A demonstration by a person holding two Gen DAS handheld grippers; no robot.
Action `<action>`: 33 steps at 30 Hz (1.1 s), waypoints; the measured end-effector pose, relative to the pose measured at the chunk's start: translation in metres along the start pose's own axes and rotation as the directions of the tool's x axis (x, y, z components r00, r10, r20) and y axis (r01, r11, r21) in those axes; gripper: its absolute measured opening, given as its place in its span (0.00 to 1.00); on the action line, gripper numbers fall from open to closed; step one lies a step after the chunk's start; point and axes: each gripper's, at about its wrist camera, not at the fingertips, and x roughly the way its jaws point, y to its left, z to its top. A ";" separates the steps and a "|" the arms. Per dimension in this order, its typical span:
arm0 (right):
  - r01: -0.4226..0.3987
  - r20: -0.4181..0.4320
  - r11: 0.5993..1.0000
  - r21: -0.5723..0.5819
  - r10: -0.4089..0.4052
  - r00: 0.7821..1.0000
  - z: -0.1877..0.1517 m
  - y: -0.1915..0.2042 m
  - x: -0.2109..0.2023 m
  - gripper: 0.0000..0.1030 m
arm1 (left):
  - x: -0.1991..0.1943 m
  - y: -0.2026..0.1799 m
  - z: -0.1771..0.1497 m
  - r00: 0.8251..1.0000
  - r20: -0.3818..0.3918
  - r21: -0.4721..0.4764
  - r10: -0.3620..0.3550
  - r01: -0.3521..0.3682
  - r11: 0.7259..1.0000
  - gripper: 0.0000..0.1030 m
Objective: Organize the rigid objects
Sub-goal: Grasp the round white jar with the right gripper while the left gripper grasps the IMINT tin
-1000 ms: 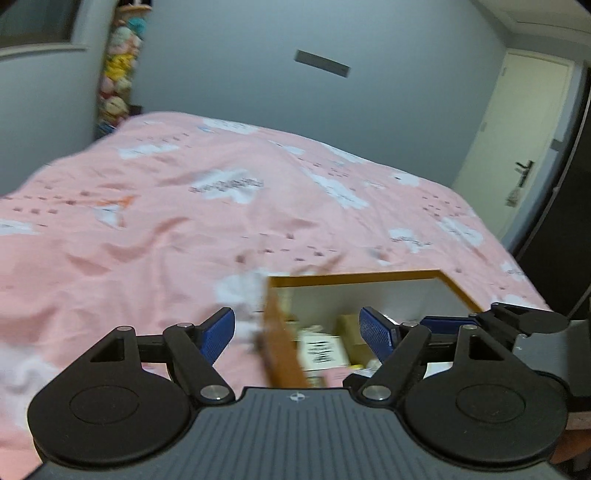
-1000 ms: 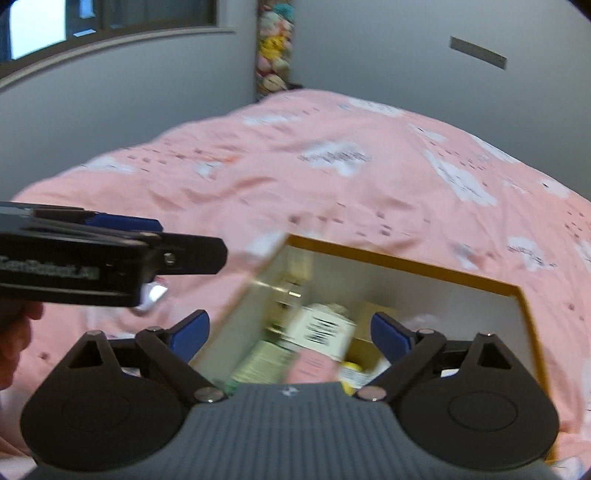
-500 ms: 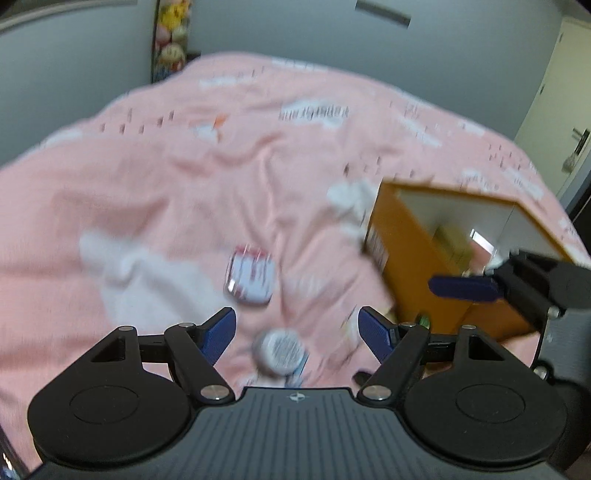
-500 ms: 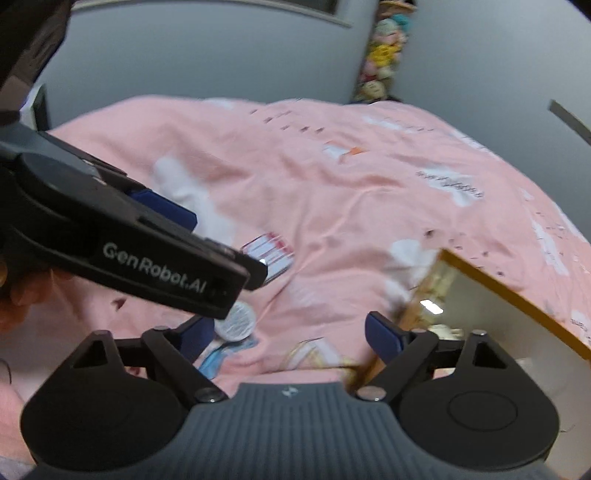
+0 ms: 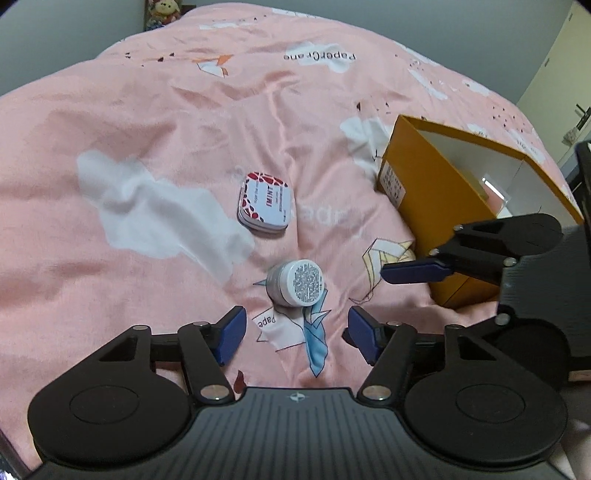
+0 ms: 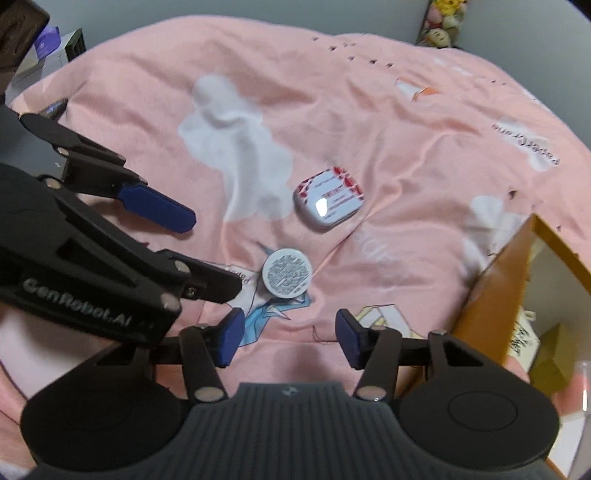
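A small round jar [image 5: 297,282] with a white printed lid lies on the pink bedspread, just ahead of my open, empty left gripper [image 5: 295,332]; it also shows in the right wrist view [image 6: 287,272]. A red-and-white mint tin [image 5: 265,202] lies flat beyond it, also in the right wrist view [image 6: 328,201]. An orange open box [image 5: 428,206] stands to the right, holding several items; its edge shows in the right wrist view [image 6: 491,288]. My right gripper [image 6: 288,338] is open and empty, hovering near the jar beside the box.
The pink bedspread [image 5: 147,129] with white clouds and paper-crane prints covers the whole bed. Plush toys [image 6: 443,18] sit at the far wall. A door [image 5: 569,74] is at the far right. Dark furniture [image 6: 55,44] stands beyond the bed's left side.
Both grippers have swung left, away from the box's inside, and down toward the bedspread. The jar and the mint tin have come into view ahead of both grippers.
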 end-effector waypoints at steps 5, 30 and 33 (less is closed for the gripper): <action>-0.026 -0.010 1.000 -0.001 0.026 1.000 0.002 -0.004 0.018 0.53 | 0.007 0.002 0.005 1.000 -0.013 0.005 0.009 -0.009 1.000 0.65; 0.061 0.035 0.998 0.007 -0.061 0.998 0.025 -0.018 0.038 0.38 | 0.034 -0.001 0.065 0.997 0.028 0.113 0.072 -0.075 0.991 0.68; 0.137 0.050 0.991 0.004 -0.137 0.989 0.028 -0.022 0.031 0.37 | 0.041 -0.002 0.074 0.993 0.041 0.158 0.113 -0.118 0.980 0.68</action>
